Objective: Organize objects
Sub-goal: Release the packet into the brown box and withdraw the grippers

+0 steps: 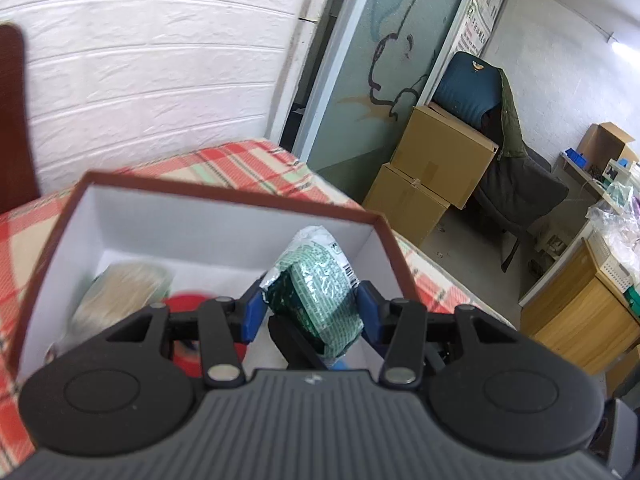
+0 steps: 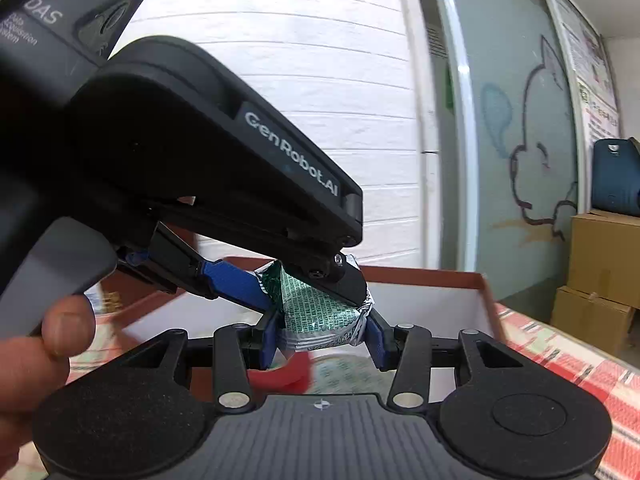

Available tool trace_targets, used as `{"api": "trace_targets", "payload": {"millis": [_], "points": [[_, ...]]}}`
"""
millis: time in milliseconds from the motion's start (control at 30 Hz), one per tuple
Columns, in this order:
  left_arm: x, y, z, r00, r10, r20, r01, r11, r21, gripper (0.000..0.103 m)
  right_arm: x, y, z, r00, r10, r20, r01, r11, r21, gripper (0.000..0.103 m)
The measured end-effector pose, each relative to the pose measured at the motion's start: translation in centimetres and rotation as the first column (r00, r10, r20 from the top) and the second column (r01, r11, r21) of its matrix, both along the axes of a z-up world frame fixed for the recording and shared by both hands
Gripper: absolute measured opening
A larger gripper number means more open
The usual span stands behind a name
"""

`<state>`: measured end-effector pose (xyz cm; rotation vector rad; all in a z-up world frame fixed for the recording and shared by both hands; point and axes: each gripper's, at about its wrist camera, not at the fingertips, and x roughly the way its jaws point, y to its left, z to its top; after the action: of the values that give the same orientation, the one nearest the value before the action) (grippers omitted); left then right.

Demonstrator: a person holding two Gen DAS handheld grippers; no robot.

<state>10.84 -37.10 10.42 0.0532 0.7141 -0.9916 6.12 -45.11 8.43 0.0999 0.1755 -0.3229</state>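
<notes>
Above the open brown box (image 1: 224, 196), both the left gripper (image 1: 310, 312) and right gripper (image 2: 322, 338) clench the green packet (image 1: 324, 296), its long axis running near to far.

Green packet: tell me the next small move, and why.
Probably lower the green packet a little into the box, then open one gripper. Both the left gripper and the right gripper clamp it above the white floor, beside a red item.
</notes>
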Motion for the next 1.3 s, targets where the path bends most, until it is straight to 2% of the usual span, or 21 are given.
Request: {"api": "trace_targets", "payload": {"millis": [33,67,133,167,267,367,600,733,1000,1300], "points": [[0.3,-1.0,-0.2,1.0,0.006,0.008,-0.006,1.0,0.015,0.062,0.7,-0.7,0.0,1.0,-0.014,-0.004,0.014,1.0,0.001,0.044],[0.6,-1.7,-0.4,1.0,0.015,0.021,-0.016,0.999,0.04,0.065,1.4,-1.4,0.0,0.999,-0.031,-0.011,0.031,1.0,-0.001,0.047],[1.1,-2.7,-1.1,0.998,0.039,0.039,-0.042,0.996,0.081,0.065,3.0,-2.7,-0.6,0.995,-0.084,-0.054,0.083,0.996,-0.019,0.054],[1.3,-2.7,-1.3,0.998,0.048,0.035,-0.051,0.995,0.086,0.065,2.5,-3.7,-0.9,0.99,-0.115,-0.077,0.114,0.993,-0.015,0.055],[1.4,-1.6,-1.8,0.998,0.063,0.019,-0.065,0.994,0.086,0.066,1.5,-4.6,-1.4,0.991,-0.127,-0.049,0.128,0.991,0.03,0.057],[0.9,-0.7,-1.7,0.996,0.08,0.036,-0.083,0.992,0.093,0.067,0.9,-3.9,-1.7,0.991,-0.131,-0.033,0.132,0.991,0.012,0.06],[-1.6,2.0,-0.7,0.983,0.116,0.146,-0.134,0.984,0.119,0.069,-1.1,-1.1,-1.9,0.995,-0.104,-0.001,0.104,0.995,-0.004,0.062],[-2.4,3.9,0.0,0.972,0.164,0.169,-0.186,0.975,0.12,0.069,-2.4,-0.1,-1.7,0.996,-0.092,0.004,0.092,0.996,-0.016,0.062],[-2.9,8.9,-0.1,0.935,0.286,0.211,-0.319,0.936,0.148,0.069,-3.7,1.5,-1.6,0.999,-0.051,-0.004,0.051,0.997,-0.05,0.064],[-3.0,15.3,-1.6,0.891,0.398,0.218,-0.437,0.882,0.177,0.069,-4.7,6.2,-1.2,0.999,0.035,-0.035,-0.038,0.996,-0.081,0.065]]}}
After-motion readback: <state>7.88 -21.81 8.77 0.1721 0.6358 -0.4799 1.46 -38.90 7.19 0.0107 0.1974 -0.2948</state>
